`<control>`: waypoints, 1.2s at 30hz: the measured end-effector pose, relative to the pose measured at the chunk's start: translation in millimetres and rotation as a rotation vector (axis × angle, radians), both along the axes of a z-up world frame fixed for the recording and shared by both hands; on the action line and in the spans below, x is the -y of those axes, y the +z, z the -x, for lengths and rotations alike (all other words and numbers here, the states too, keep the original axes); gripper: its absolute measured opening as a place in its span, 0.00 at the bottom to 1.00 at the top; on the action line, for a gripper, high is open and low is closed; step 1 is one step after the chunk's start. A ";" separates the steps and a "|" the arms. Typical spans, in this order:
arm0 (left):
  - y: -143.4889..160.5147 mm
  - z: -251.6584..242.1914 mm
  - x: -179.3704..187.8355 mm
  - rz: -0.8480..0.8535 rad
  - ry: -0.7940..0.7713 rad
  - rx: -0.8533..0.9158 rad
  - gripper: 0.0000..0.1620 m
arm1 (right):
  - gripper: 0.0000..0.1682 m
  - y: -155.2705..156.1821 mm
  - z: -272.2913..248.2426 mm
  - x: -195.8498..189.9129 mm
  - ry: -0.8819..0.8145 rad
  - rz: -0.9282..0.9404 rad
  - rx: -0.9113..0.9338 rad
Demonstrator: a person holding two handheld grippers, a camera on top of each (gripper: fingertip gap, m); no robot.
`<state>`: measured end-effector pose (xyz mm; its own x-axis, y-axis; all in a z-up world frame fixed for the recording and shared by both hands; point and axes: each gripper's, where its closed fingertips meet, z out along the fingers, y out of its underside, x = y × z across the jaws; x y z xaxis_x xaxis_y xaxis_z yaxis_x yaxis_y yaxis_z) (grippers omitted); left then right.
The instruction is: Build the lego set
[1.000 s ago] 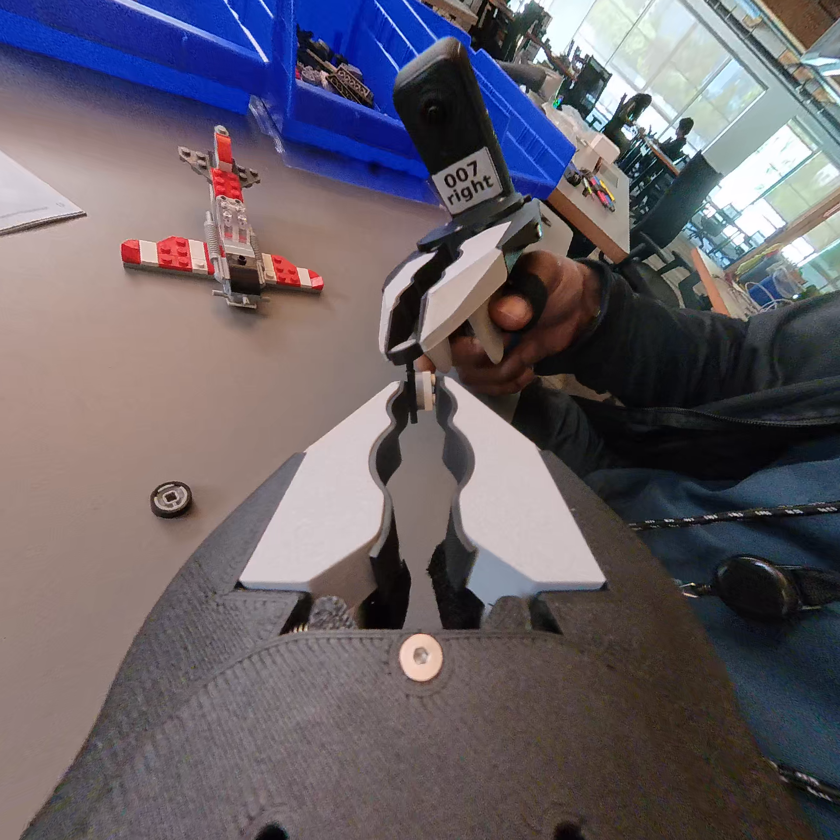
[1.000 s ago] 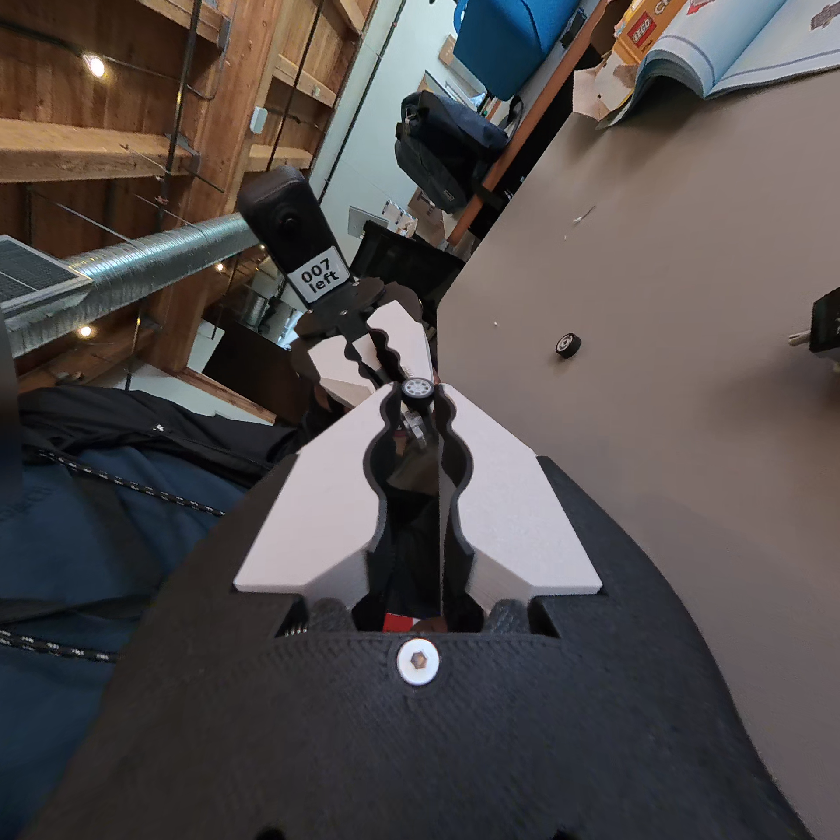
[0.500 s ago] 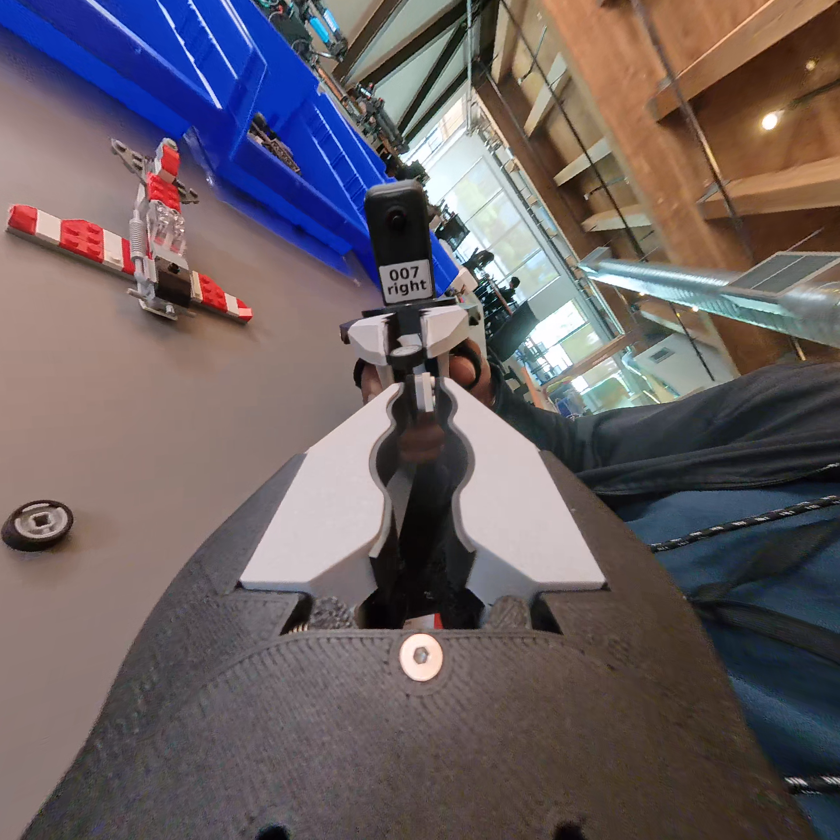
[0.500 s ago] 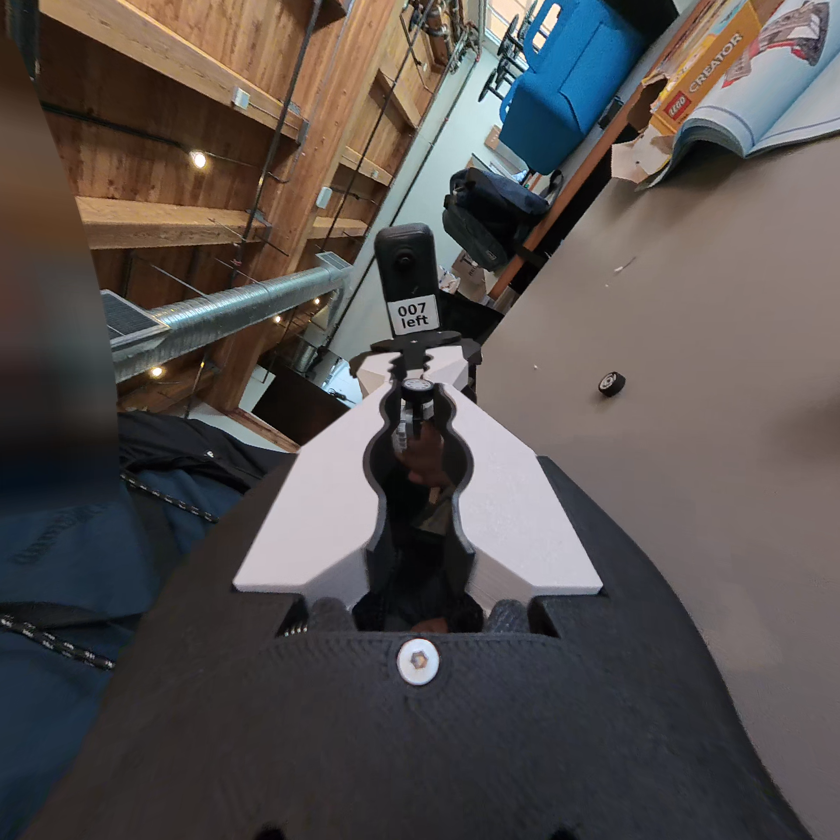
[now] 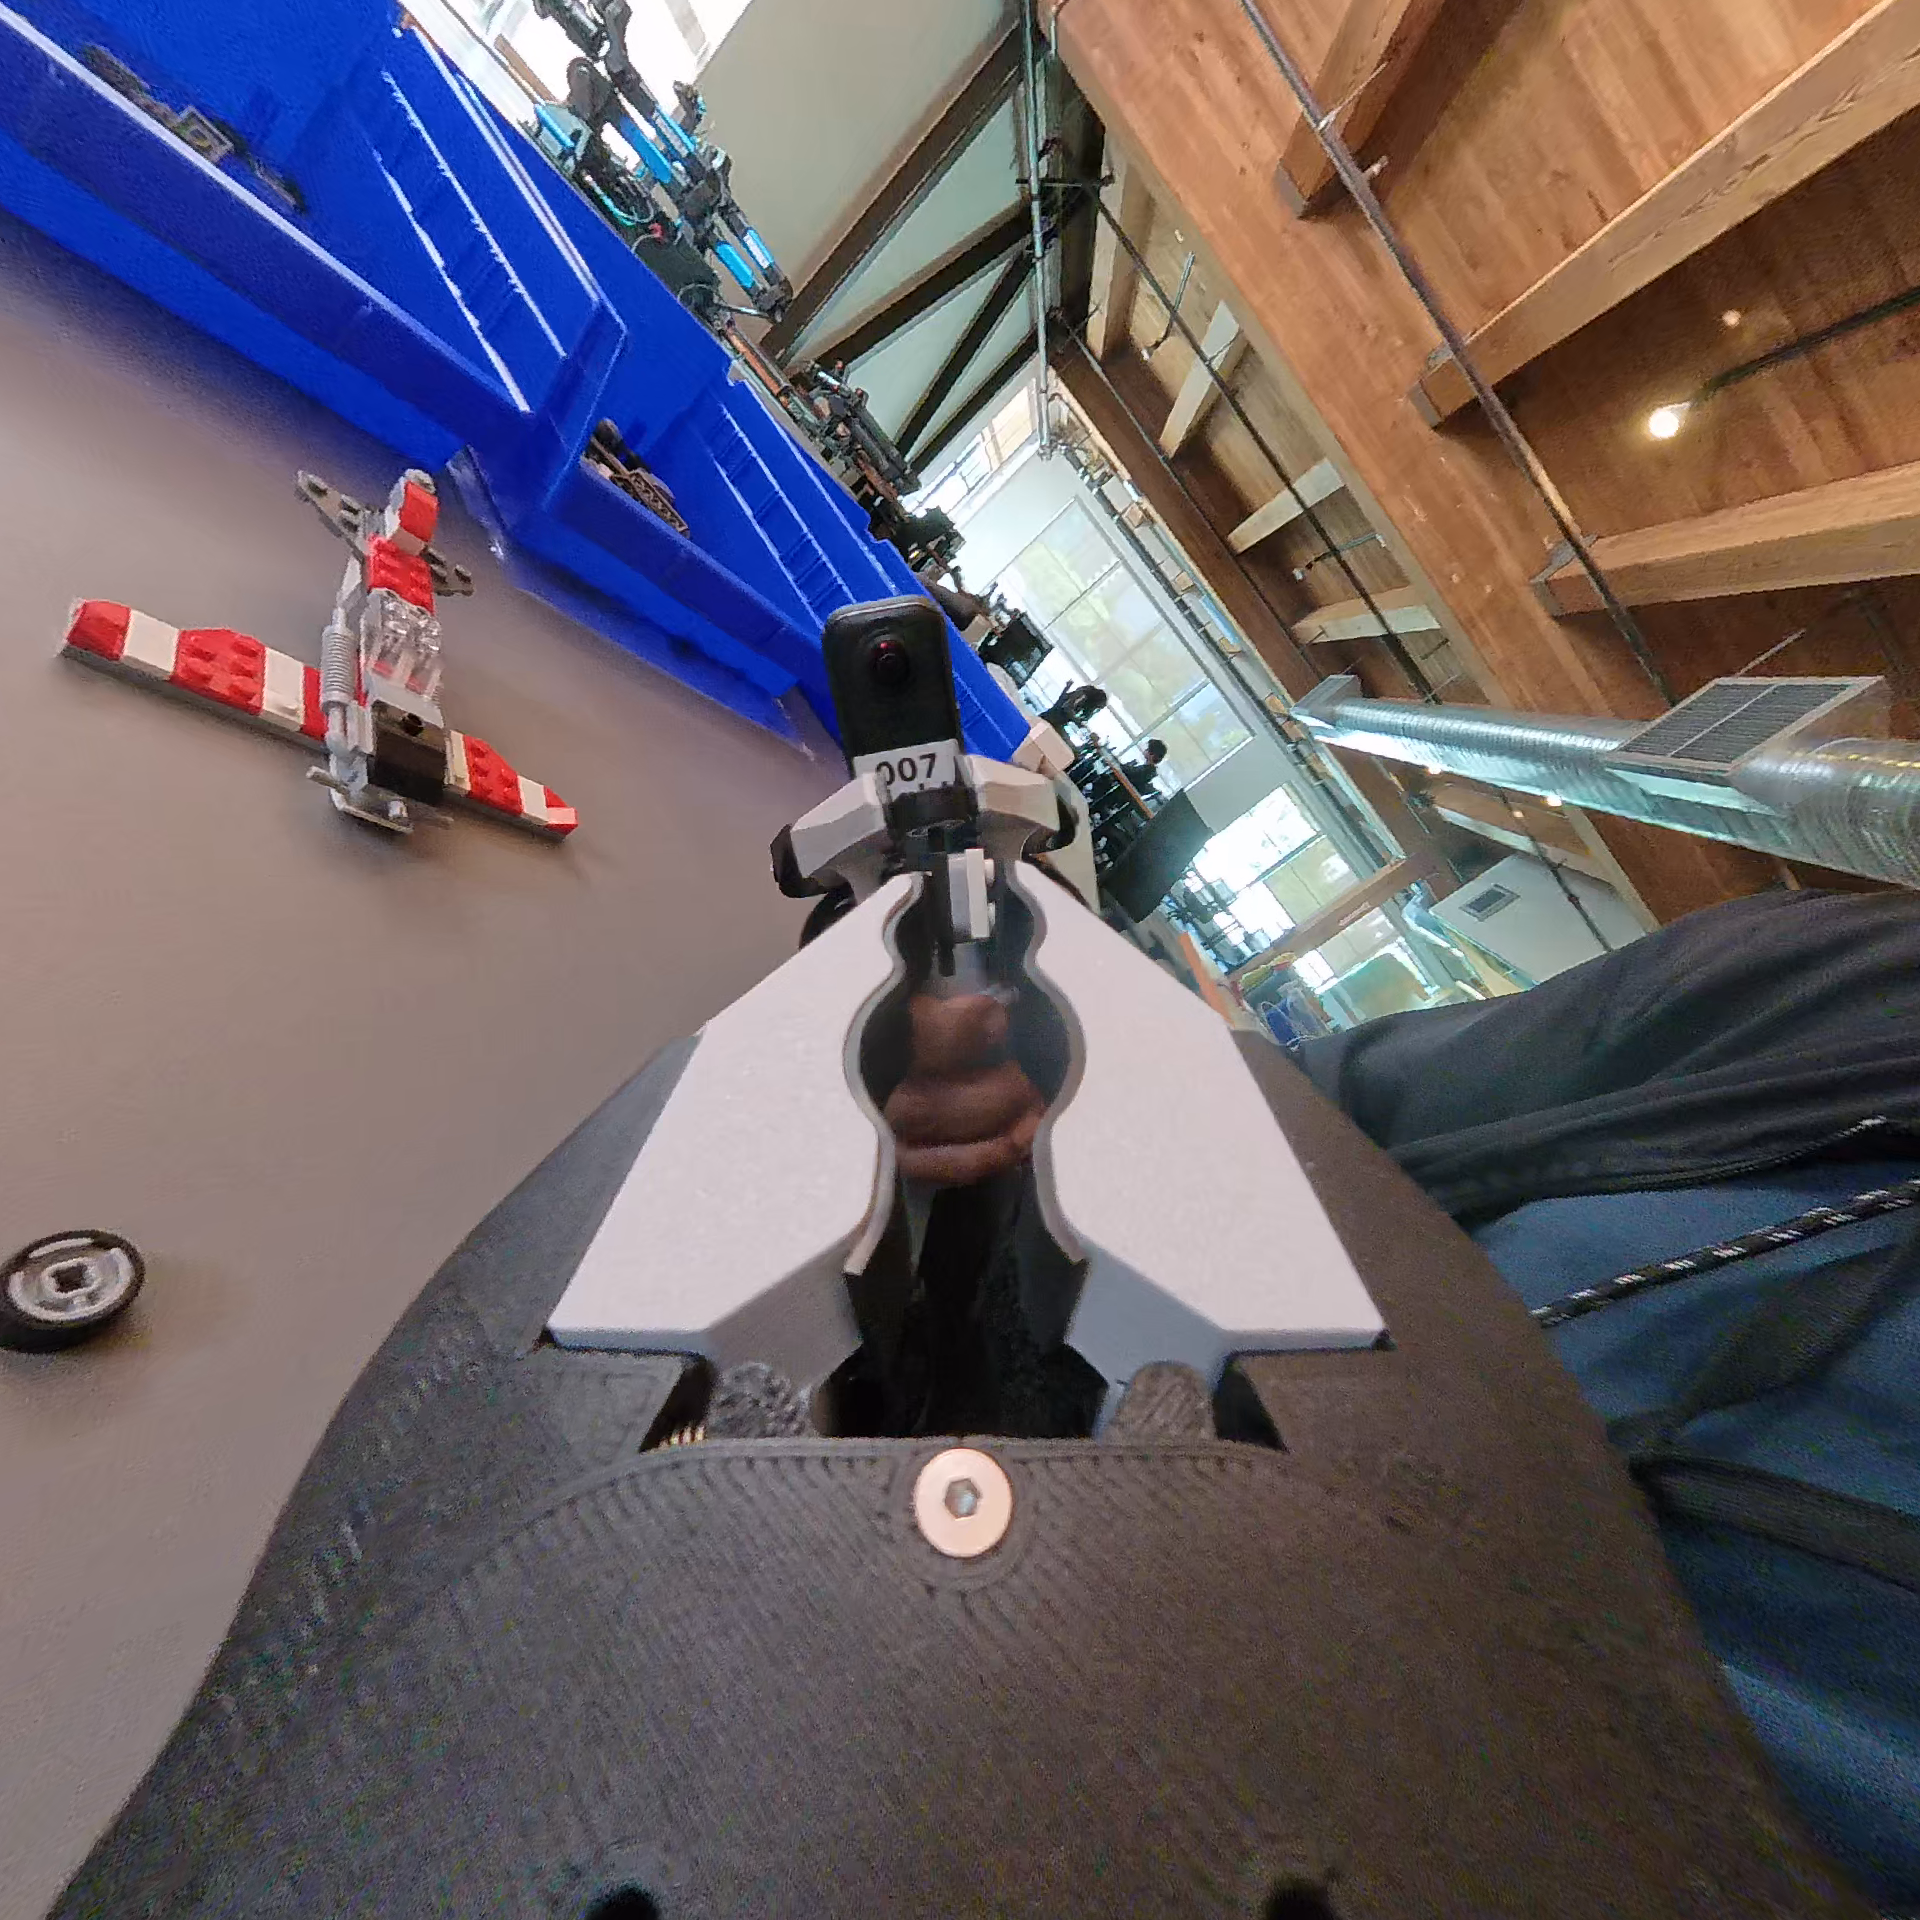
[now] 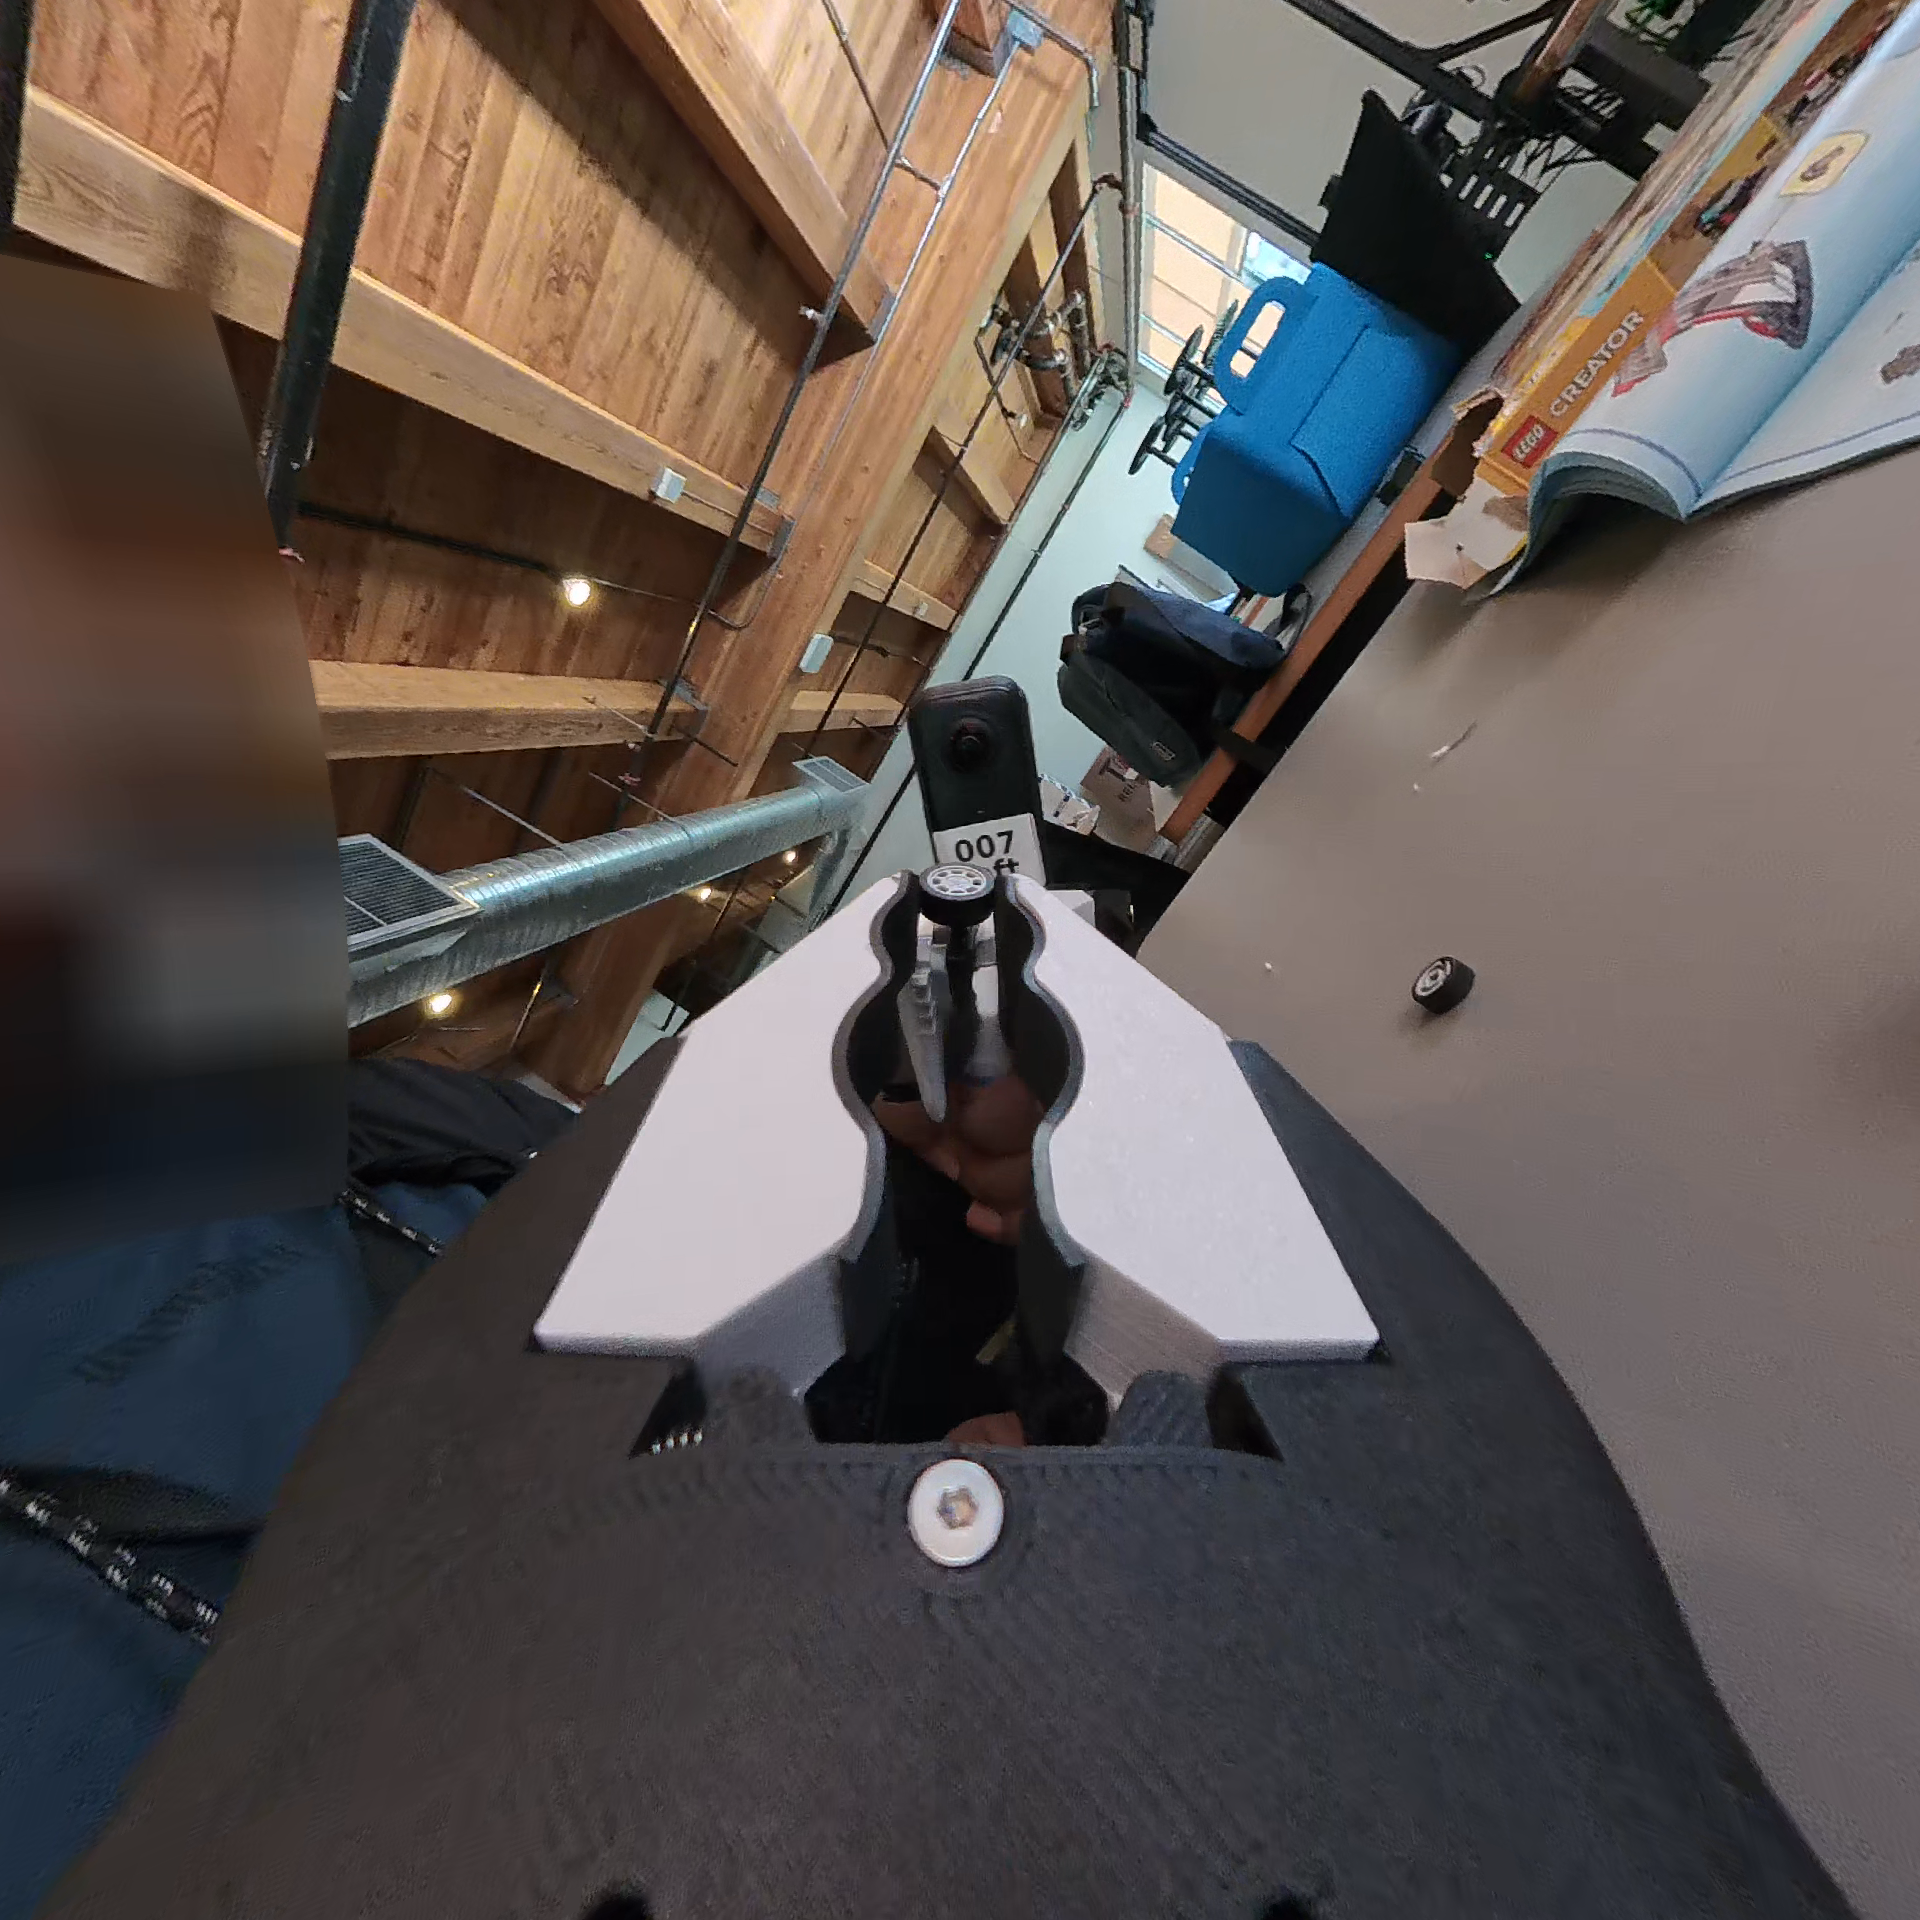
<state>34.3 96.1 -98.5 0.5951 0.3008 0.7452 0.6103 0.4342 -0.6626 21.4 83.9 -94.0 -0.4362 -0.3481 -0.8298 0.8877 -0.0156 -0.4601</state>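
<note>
Left gripper (image 5: 961, 883): raised off the grey table (image 5: 208, 1039), fingers drawn close onto a small white Lego piece (image 5: 975, 888) at their tips; a thin black part stands just beside that piece, and which gripper carries it I cannot tell.
Right gripper (image 6: 961, 894): faces the left one tip to tip, fingers narrowed onto a small wheel (image 6: 958, 891) with a black tyre and a pale grey hub, pinched right at the tips.
Wheel versus white piece: the two meet at the same spot between the opposed grippers; whether they are pressed together cannot be told.
Grey toothed piece (image 6: 925, 1029): hangs in the gap behind the right gripper's tips, below the wheel; what holds it is unclear.
Hands: a hand (image 5: 961, 1112) on the right gripper's handle shows through the left gripper's gap.
Lego plane (image 5: 353, 675): red-and-white wings, grey body, lying flat on the table near the blue bins (image 5: 436, 260) along the far edge, well apart from both grippers.
Spare wheel (image 5: 68, 1283): black tyre, grey hub, lying alone on the table toward its near side, apart from the plane.
Instruction booklet (image 6: 1766, 343): open at a far corner of the table, beside a yellow Lego box (image 6: 1590, 364).
</note>
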 end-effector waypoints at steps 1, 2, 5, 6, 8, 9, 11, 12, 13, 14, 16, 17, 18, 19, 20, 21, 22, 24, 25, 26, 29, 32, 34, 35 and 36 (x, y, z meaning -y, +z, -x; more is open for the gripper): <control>1.9 -0.9 -0.4 -0.022 -0.009 0.001 0.07 | 0.09 1.8 -0.9 -0.9 0.006 0.012 -0.009; 4.6 -2.0 -1.1 -0.056 -0.022 0.005 0.07 | 0.09 4.5 -2.1 -1.9 0.011 0.029 -0.019; 13.4 -4.4 -2.9 -0.172 -0.053 0.022 0.07 | 0.09 12.4 -4.4 -4.9 0.013 0.088 -0.025; 14.5 -5.3 -3.7 -0.198 -0.064 0.034 0.07 | 0.09 13.3 -5.2 -5.5 0.014 0.096 -0.028; 14.7 -7.3 -4.3 -0.233 -0.090 0.057 0.07 | 0.08 13.1 -7.3 -6.3 0.030 0.093 -0.039; 14.1 -7.8 -4.3 -0.231 -0.093 0.058 0.07 | 0.08 12.5 -7.7 -6.3 0.036 0.082 -0.046; 12.1 -7.7 -4.6 -0.175 -0.081 0.037 0.07 | 0.09 11.0 -7.6 -6.1 0.040 0.056 -0.060; 11.1 -7.7 -4.7 -0.130 -0.071 0.019 0.07 | 0.09 10.5 -7.9 -5.9 0.043 0.044 -0.062; 9.2 -7.7 -4.7 -0.079 -0.060 0.003 0.07 | 0.09 9.2 -8.2 -5.3 0.044 0.029 -0.062; 7.1 -7.2 -4.2 -0.027 -0.046 -0.013 0.07 | 0.09 7.4 -7.9 -4.5 0.039 0.012 -0.062; 3.0 -5.6 -2.6 0.064 -0.015 -0.039 0.07 | 0.09 3.7 -6.6 -3.0 0.027 -0.018 -0.053; 0.7 -4.4 -2.0 0.107 0.002 -0.049 0.07 | 0.09 1.7 -5.5 -2.2 0.018 -0.033 -0.048; -1.3 -3.2 -1.6 0.147 0.018 -0.059 0.07 | 0.09 -0.2 -4.6 -1.6 0.010 -0.048 -0.047; -3.1 -2.0 -1.0 0.183 0.034 -0.068 0.07 | 0.09 -2.2 -4.5 -0.9 0.005 -0.066 -0.049; -4.6 -0.9 -0.5 0.217 0.049 -0.077 0.07 | 0.09 -3.7 -3.6 -0.5 -0.008 -0.081 -0.051; -5.8 0.1 -0.1 0.250 0.063 -0.088 0.06 | 0.09 -4.8 -3.0 -0.1 -0.019 -0.095 -0.052; -6.7 1.2 0.3 0.281 0.078 -0.098 0.07 | 0.09 -5.8 -2.3 0.2 -0.030 -0.107 -0.051; -8.3 3.5 1.0 0.340 0.111 -0.118 0.07 | 0.09 -7.8 -1.2 1.1 -0.054 -0.132 -0.056; -8.7 4.6 1.5 0.368 0.126 -0.130 0.07 | 0.09 -8.3 -0.4 1.3 -0.067 -0.140 -0.057; -9.2 5.4 1.8 0.394 0.139 -0.141 0.07 | 0.09 -8.8 0.1 1.6 -0.078 -0.148 -0.057; -10.1 6.7 2.5 0.449 0.163 -0.170 0.07 | 0.09 -9.9 0.8 2.0 -0.095 -0.157 -0.052; -11.7 7.1 2.0 0.423 0.153 -0.153 0.07 | 0.09 -11.5 2.0 1.5 -0.099 -0.174 -0.089; -8.6 6.2 1.6 0.334 0.130 -0.121 0.07 | 0.09 -7.8 1.7 0.8 -0.098 -0.166 -0.135; -6.4 5.7 2.3 0.284 0.121 -0.106 0.07 | 0.09 -5.3 1.4 0.3 -0.097 -0.161 -0.163; -3.8 5.5 4.1 0.237 0.116 -0.092 0.07 | 0.12 -3.2 2.3 -0.8 -0.103 -0.158 -0.200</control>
